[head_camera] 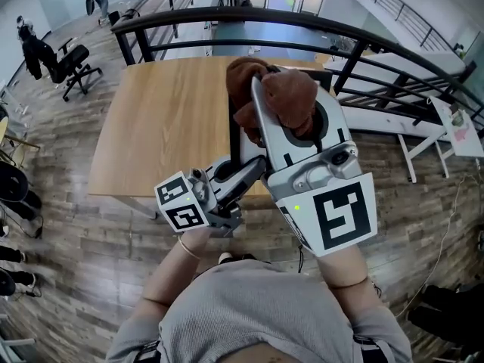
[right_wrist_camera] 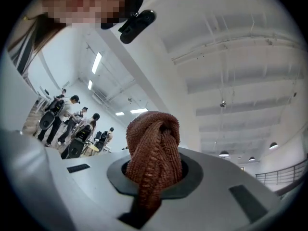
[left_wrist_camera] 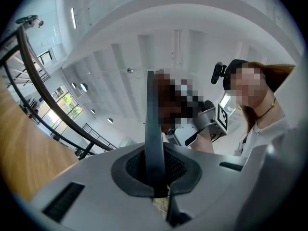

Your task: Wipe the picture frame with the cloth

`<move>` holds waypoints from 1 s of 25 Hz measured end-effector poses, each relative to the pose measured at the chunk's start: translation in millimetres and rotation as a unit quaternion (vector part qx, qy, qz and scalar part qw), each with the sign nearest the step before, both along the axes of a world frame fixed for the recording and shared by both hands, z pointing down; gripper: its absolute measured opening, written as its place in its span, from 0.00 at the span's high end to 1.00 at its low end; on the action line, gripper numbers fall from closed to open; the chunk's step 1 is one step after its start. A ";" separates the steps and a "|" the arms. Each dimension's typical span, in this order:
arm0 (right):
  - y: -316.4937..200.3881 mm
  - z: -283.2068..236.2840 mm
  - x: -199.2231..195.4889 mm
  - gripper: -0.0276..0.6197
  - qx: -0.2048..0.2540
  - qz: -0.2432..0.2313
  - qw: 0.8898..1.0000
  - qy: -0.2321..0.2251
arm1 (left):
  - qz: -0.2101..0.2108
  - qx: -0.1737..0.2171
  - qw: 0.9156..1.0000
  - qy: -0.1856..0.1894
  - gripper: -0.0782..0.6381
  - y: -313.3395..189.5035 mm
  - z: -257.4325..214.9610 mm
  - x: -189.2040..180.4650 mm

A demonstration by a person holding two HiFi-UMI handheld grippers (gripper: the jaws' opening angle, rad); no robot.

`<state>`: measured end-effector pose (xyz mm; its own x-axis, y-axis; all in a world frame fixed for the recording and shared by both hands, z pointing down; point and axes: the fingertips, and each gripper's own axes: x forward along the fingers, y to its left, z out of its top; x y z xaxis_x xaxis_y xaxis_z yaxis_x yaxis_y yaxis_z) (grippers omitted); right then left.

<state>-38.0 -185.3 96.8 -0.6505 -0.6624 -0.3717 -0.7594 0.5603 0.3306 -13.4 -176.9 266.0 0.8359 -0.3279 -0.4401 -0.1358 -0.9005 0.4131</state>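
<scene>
At 10 o'clock in the head view an office chair (head_camera: 72, 66) stands on the wood floor (head_camera: 68, 233). The bench (head_camera: 166, 119) fills the field from 9 to 12 o'clock. My left gripper (head_camera: 227, 184) sits at 7 o'clock, with its marker cube toward me. Its fingers (head_camera: 243, 178) are clenched on the picture frame (left_wrist_camera: 154, 129). In the left gripper view the frame stands edge-on as a thin dark slat that rises toward 12 o'clock out of the closed slot. The frame is held clear above the bench surface. The cloth (head_camera: 283, 97), brown and knobbly, is bunched at 1 o'clock. It lies against the upper right side of the frame. My right gripper (head_camera: 291, 131) occupies 4 o'clock, marker cube nearest my forearm. Its fingers (head_camera: 261, 116) are clamped on the cloth. In the right gripper view the cloth bulges out of the slot in a twisted knot toward 12 o'clock. A group of people (right_wrist_camera: 62, 124) stands at 9 o'clock in that view. A dark railing (head_camera: 302, 21) curves behind the bench from 11 to 3 o'clock in the head view.
</scene>
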 end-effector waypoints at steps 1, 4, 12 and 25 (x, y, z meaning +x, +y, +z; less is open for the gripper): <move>-1.6 1.0 -3.3 0.89 0.000 0.006 1.000 -0.001 | 0.000 -0.001 1.000 0.005 0.87 0.4 0.5 0.5; -0.8 17.6 -5.3 0.89 -0.007 0.021 1.000 -0.001 | -0.001 -0.002 1.000 0.008 0.86 2.6 6.2 1.4; 3.0 69.5 -12.0 0.89 -0.060 -0.010 0.998 0.007 | -0.019 -0.003 1.000 0.009 0.86 -3.8 9.9 -2.1; 24.0 106.0 -12.8 0.89 -0.093 -0.060 0.993 0.039 | -0.036 -0.004 0.999 -0.006 0.86 0.9 12.8 0.9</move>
